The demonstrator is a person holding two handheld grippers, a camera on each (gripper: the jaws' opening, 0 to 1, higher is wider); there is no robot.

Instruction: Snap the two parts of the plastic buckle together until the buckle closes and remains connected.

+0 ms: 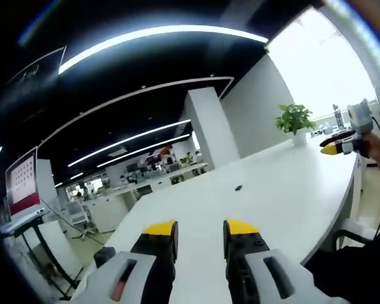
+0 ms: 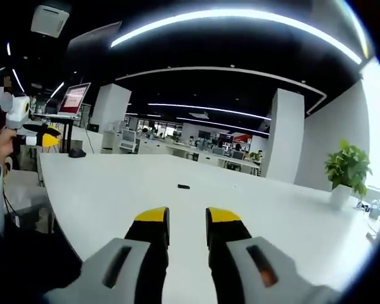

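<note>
A small dark piece, the buckle [image 1: 239, 188], lies alone on the long white table [image 1: 285, 190], well ahead of my left gripper [image 1: 200, 229]. That gripper hangs over the near table with its yellow-tipped jaws apart and nothing between them. The right gripper view shows the same buckle [image 2: 183, 187] far beyond my right gripper [image 2: 187, 218], which is also open and holds nothing. Whether the buckle is one part or two is too small to tell. Each gripper appears in the other's view, held by a hand: the right gripper [image 1: 339, 145] at the far right, the left gripper [image 2: 40, 137] at the far left.
A potted plant [image 1: 295, 119] [image 2: 348, 168] stands at one end of the table. A laptop on a stand [image 1: 22, 183] [image 2: 73, 99] is beyond the other end. A dark mouse-like object [image 2: 76, 152] lies at that table corner. Office desks and white pillars [image 2: 285, 136] stand behind.
</note>
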